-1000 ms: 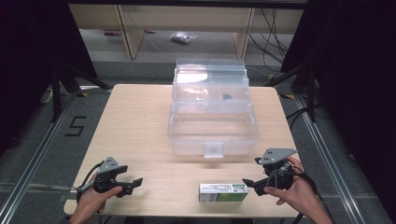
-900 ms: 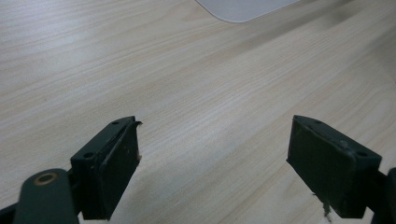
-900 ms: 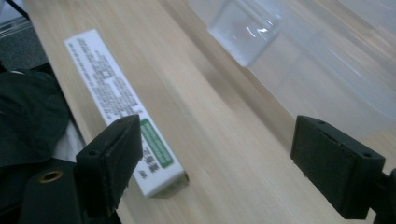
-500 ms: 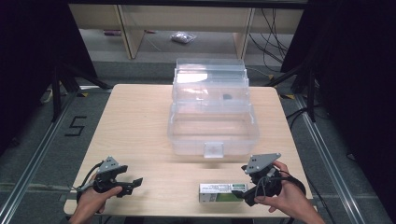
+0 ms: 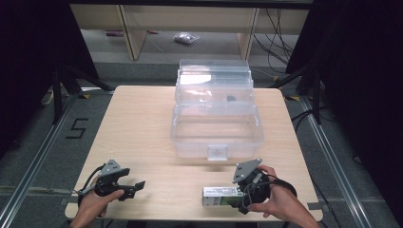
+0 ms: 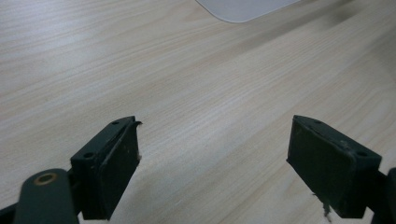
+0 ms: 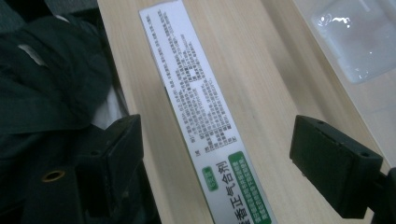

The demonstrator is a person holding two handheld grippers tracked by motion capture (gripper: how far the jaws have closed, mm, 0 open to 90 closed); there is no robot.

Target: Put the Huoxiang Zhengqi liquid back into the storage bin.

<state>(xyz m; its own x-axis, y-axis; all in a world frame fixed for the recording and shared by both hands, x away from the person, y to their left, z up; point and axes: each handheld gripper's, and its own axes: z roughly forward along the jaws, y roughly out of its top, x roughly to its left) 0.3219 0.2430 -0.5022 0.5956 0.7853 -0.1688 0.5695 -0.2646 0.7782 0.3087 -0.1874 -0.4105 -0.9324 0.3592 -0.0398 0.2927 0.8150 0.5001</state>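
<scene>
A long white carton [image 5: 217, 195] with green print lies flat near the table's front edge, right of centre. My right gripper [image 5: 243, 194] points left at the carton's right end. In the right gripper view the carton [image 7: 201, 107] runs up between the two jaws, and the gripper [image 7: 217, 135] is open, with gaps on both sides of the carton. My left gripper [image 5: 137, 186] rests at the front left, held by a hand. In the left gripper view it [image 6: 212, 126] is open over bare wood, with nothing between its jaws.
A clear plastic box [image 5: 216, 128] stands open mid-table, its front latch [image 5: 217, 152] facing me and a small dark item [image 5: 231, 99] in its upper tier. Its corner [image 6: 243, 7] shows beyond the left jaws. Dark cloth [image 7: 51, 84] lies past the table's front edge.
My right gripper has swung left and down toward the front edge, and its jaws now straddle the carton's right end. The left gripper has stayed put.
</scene>
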